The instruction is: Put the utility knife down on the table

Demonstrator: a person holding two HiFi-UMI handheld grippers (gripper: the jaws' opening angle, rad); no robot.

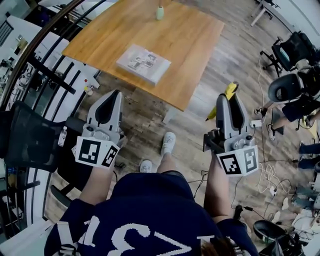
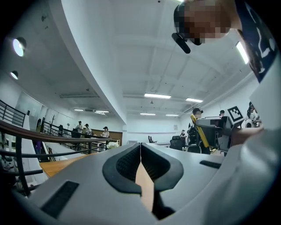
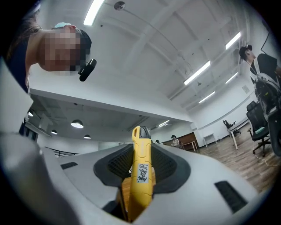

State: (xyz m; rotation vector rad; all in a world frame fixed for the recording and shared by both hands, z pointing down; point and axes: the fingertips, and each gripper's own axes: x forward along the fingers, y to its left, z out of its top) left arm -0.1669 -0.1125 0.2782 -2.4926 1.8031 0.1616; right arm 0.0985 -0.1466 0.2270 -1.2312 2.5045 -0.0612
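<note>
The right gripper [image 3: 141, 151] is squeezed tight on the yellow knife [image 3: 143, 172]. The knife stands between the two jaws and its tip pokes out past them. It is up in the air over the wood floor [image 1: 200, 125], well away from the table [image 1: 195, 45]. The left gripper [image 2: 140, 151] has its jaws pressed together and holds nothing. On the table lie a flat white pack [image 1: 143, 63] and a little bottle [image 1: 160, 12]. I cannot tell what is in the bottle.

Flat book [image 1: 143, 63], pale green bottle [image 1: 160, 12], black mesh chair [image 1: 25, 135]
</note>
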